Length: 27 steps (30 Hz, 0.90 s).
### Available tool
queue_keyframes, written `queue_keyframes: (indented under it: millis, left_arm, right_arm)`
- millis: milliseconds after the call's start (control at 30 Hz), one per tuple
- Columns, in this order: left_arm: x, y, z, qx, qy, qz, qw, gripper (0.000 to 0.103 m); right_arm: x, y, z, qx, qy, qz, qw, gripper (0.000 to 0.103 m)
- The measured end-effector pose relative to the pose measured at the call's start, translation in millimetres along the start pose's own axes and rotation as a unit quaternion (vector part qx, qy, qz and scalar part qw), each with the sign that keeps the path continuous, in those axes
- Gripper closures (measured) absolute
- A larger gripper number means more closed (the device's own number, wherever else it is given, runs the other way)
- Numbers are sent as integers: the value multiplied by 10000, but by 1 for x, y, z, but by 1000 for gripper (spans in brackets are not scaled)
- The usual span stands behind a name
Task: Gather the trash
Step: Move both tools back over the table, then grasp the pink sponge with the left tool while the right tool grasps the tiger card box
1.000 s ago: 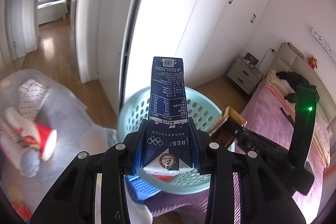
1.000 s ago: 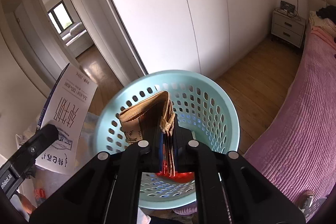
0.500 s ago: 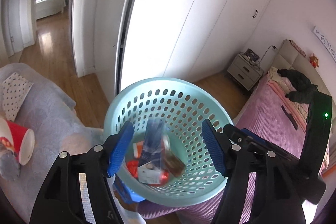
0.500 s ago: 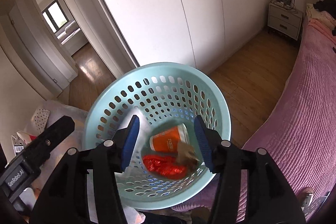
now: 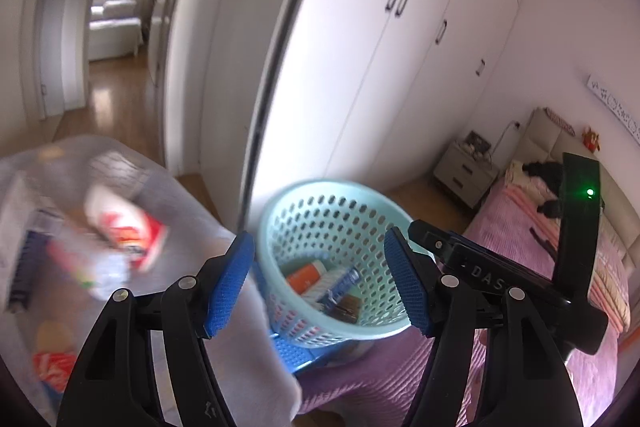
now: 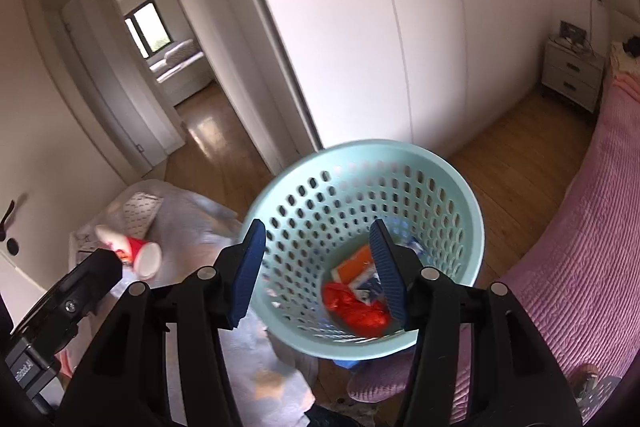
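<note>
- The left hand-held gripper [image 5: 318,283] stands about half open with nothing between its blue pads; the basket shows through the gap.
- The right hand-held gripper [image 6: 318,273] is likewise parted and empty, hovering above the near rim of the basket.
- The pale green perforated basket [image 6: 440,171] sits at the near end of the pink bed [image 6: 580,227], right of a grey cloth-covered surface [image 5: 188,227]. Its underside seems to rest on something blue, only partly visible.
- Inside the basket lie an orange cup [image 6: 354,263], a crumpled red wrapper [image 6: 356,309] and a blue carton [image 5: 340,283], with a brown item beside them that is hard to identify.
- Trash not yet collected lies on the grey surface to the left: a red-and-white paper cup [image 6: 136,253] on its side, and in the blurred left view some more red and yellowish scraps nearer the camera.
- Risk: the basket looks light and its footing unclear, so a knock from either gripper on the rim could tip it and spill what is in it.
- Risk: the paper cup is round and lying down, so a pinch off its middle would likely roll or crush it rather than lift it.
- Risk: the soft, wrinkled cloth may get caught between the pads along with a scrap and drag the other pieces.
- Risk: the two grippers are close together over the basket, so turning both left at once could make them collide.
</note>
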<state>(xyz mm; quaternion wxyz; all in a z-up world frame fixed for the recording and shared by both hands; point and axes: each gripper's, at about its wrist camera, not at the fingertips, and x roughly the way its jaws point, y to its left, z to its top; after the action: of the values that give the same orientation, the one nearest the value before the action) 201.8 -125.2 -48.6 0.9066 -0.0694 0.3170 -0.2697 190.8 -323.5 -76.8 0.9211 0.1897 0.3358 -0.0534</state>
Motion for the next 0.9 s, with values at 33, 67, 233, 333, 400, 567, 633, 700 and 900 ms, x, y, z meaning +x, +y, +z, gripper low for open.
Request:
queue_keyframes:
  millis: [33,67,233,333,400,567,633,700,900]
  left_arm:
    - [-10,1,-1,-5,-75,53,10000,37]
    - [-24,5,-2,-31,-178,128,9998,37]
    - [-82,32,-10,-251,-592,500,9967,37]
    - [-116,57,-21,-501,-793,864,9918,37]
    - [-135,75,-28,-640,-866,1131,9877,37]
    - [-179,129,-51,-1065,-953,1855,9722,37]
    - [-191,152,-63,-1185,-917,2235,9631,37]
    - [-198,174,-74,-1313,-847,2496,9557,35]
    - [-208,242,-106,-1930,-540,2849,9374,26]
  right_arm:
    - [-5,8,-1,-74,-20,57,10000,52]
    - [-10,18,-3,-168,-44,133,9998,52]
    - [-31,66,-17,-619,-142,506,9967,46]
    - [-38,96,-30,-899,-135,728,9932,45]
    - [-40,118,-42,-1123,-95,859,9899,44]
    - [-35,167,-73,-1516,95,1165,9815,43]
    - [-32,182,-91,-1670,148,1259,9778,42]
    - [-25,200,-107,-1848,255,1356,9730,41]
    - [-10,243,-149,-2373,531,1462,9589,40]
